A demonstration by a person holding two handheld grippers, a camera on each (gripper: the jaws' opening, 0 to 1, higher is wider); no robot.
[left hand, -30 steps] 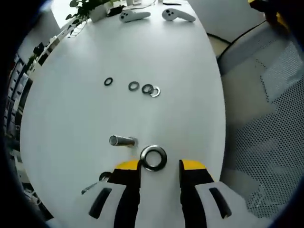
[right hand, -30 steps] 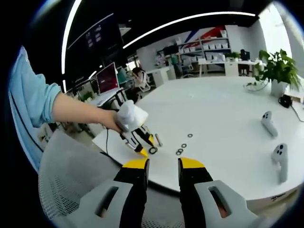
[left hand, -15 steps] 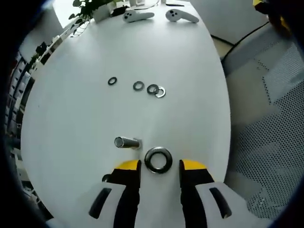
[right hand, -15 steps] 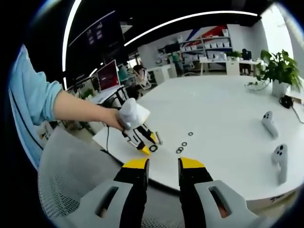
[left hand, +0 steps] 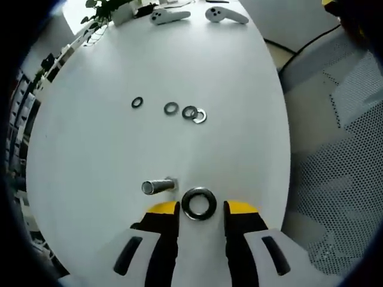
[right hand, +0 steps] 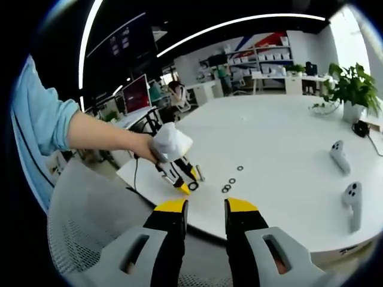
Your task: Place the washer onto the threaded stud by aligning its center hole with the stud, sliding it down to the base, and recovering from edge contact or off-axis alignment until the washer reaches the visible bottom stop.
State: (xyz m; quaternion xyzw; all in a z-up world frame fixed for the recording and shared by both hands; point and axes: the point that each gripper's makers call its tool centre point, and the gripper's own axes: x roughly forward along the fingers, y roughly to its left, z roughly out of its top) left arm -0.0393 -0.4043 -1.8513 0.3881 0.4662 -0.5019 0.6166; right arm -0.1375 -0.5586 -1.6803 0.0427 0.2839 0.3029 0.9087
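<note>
A large dark washer (left hand: 199,203) lies flat on the white table (left hand: 227,72), between the yellow tips of my left gripper (left hand: 201,209). That gripper is open, with small gaps either side of the washer. Just left of it, the threaded metal stud (left hand: 157,186) juts out on its base. In the right gripper view, a white-gloved hand (right hand: 170,143) holds the left gripper (right hand: 187,188) down on the table, with the washer (right hand: 192,186) at its tips and the stud (right hand: 198,175) beside it. My right gripper (right hand: 206,206) hangs open and empty off the table's near edge.
Several small washers (left hand: 171,108) lie in a row farther along the table. Two white controllers (left hand: 169,16) and a potted plant (right hand: 350,84) sit at the far end. A grey mesh chair (left hand: 347,137) stands beside the table edge. Office desks and monitors (right hand: 136,95) stand behind.
My left gripper has edged slightly forward, so the stud and washer sit a bit closer to its tips. The washer still lies flat beside the stud. My right gripper has not moved.
</note>
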